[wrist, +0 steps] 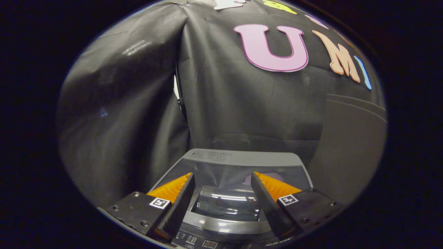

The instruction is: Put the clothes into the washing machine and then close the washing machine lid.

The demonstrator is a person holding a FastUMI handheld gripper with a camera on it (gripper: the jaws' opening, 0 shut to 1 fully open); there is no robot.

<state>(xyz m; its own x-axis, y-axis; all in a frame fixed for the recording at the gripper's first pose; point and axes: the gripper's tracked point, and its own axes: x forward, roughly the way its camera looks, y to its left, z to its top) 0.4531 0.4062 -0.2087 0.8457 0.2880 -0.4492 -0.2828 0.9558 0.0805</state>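
Black cloth wall hangs behind, wrinkled, shiny in patches. Vertical seam or gap where two cloth panels meet, sliver of white showing through. Plain dark grey panel at right.

The gripper fingers cover both sides of the washing machine lid; its control panel is cut off — markings unreadable.

Two-finger gripper: black bodies with orange wedge-shaped fingertips, each carrying a small square black-and-white marker. Fingers spread wide apart, nothing between them, tips pointing forward and slightly converging. Neither finger presses on anything.
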